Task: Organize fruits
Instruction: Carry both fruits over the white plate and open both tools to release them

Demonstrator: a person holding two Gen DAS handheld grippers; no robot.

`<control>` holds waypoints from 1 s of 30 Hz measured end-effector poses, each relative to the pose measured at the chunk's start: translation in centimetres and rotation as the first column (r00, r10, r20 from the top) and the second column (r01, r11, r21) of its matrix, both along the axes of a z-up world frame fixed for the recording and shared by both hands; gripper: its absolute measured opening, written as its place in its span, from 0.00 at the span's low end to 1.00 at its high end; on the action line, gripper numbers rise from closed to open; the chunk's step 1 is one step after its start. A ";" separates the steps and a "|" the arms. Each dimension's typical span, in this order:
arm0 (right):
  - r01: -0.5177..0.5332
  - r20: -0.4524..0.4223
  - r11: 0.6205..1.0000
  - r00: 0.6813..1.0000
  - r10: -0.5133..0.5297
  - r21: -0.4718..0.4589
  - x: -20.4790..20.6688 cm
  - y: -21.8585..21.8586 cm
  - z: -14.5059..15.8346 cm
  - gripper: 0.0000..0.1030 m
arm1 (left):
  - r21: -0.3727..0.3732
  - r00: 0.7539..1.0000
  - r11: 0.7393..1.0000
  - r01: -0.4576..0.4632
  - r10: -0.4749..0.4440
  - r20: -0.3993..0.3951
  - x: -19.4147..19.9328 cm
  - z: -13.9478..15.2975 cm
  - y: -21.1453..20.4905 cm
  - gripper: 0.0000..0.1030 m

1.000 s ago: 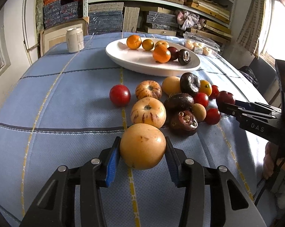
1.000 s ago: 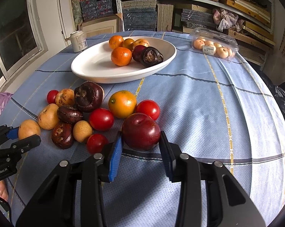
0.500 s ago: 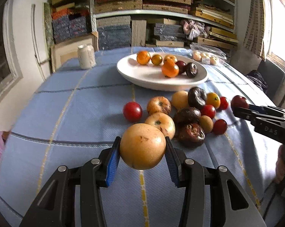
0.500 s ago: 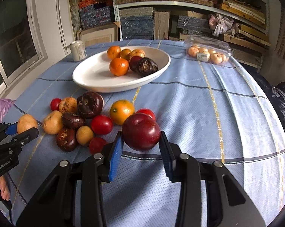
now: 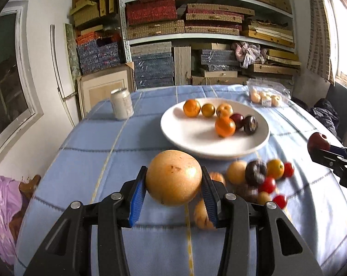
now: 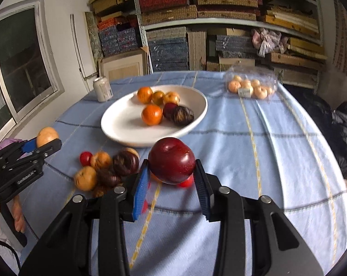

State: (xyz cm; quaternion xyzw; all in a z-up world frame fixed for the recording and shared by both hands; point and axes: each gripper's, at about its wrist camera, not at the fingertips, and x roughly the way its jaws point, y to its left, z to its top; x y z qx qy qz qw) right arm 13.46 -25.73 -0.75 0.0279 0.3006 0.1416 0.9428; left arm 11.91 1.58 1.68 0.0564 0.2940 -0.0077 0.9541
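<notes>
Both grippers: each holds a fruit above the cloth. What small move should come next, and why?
Probably carry both forward over the white plate. The left gripper clamps a tan round fruit, the right gripper a dark red plum; both are clear of the pile, and the plate's near side is bare.

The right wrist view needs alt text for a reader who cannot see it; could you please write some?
The right gripper holds a dark red plum between its fingers above a blue tablecloth. Beyond sit loose fruit and a white plate holding oranges and dark fruit.
</notes>
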 end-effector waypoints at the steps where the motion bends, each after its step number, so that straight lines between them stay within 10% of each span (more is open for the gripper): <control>1: -0.001 0.006 1.000 1.000 0.001 -0.004 0.1 0.2 0.4 0.37 | 0.002 1.000 1.000 0.001 -0.001 0.003 0.5 0.3 -0.1 0.44; 12: -0.040 0.030 0.999 0.999 0.041 -0.004 5.4 3.2 3.5 0.37 | 0.012 1.000 1.000 -0.002 0.002 -0.018 6.9 0.5 -1.2 0.44; 30: -0.087 -0.078 0.996 0.993 0.084 -0.037 12.9 6.3 -0.3 0.37 | 0.006 0.996 1.000 -0.014 0.014 -0.092 14.5 -2.7 -1.8 0.44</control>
